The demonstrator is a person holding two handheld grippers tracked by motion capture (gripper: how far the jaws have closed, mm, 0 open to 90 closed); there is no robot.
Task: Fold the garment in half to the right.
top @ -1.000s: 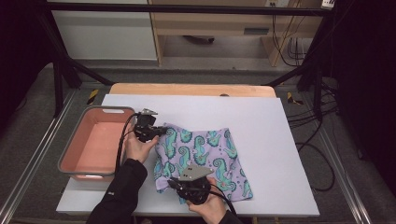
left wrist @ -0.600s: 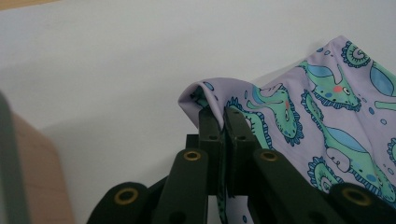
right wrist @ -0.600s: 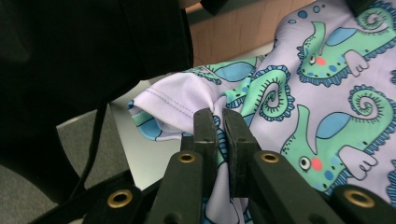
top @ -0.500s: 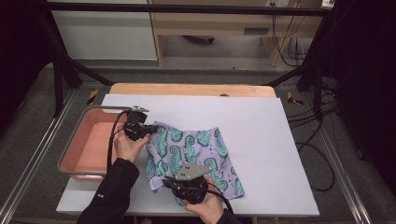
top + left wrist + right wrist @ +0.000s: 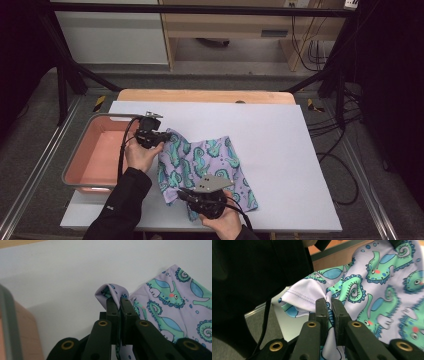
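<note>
White desk: cloth dragged toward pink tub since earlier frames; left gripper and right gripper fingers pinch cloth edges; drop-in likely next.

The bench lies open along its right edge and far edge; the pink tub blocks its left edge.

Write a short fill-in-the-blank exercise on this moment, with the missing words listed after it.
1. Both grippers are shut on the lilac ____ printed with seahorses.
2. The left gripper pinches the cloth beside the pink ____.
3. The tub stands on the table's ____ side in the high view.
4. The right gripper grips the cloth's ____ edge, nearest the person.

Missing words: cloth; tub; left; near
</note>
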